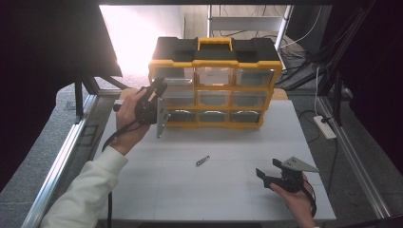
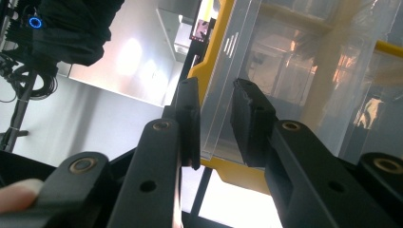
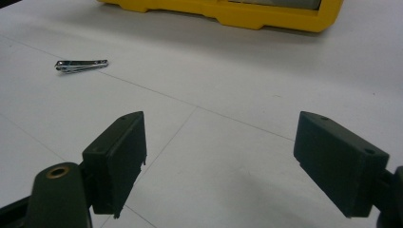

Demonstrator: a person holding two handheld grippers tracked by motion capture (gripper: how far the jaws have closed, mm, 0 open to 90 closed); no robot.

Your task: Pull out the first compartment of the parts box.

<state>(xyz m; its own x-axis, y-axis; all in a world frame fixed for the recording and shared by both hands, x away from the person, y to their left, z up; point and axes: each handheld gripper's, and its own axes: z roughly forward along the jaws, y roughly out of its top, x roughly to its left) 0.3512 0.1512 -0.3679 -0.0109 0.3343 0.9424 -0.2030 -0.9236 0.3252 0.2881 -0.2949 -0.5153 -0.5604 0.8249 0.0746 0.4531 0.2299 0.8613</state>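
Left gripper [image 2: 216, 123] up at the yellow organizer [image 1: 216, 61] — jaws pinching a clear drawer's edge [image 2: 214, 109]. Right gripper [image 3: 228, 161] hangs wide open, empty — nail clipper [image 3: 81, 65] lies beyond.

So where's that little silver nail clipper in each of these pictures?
High view: the nail clipper lies mid-table, in front of the yellow organizer.
Left gripper view: not in it.
Right gripper view: upper left, on the white table.
Shared landmark: the yellow organizer.
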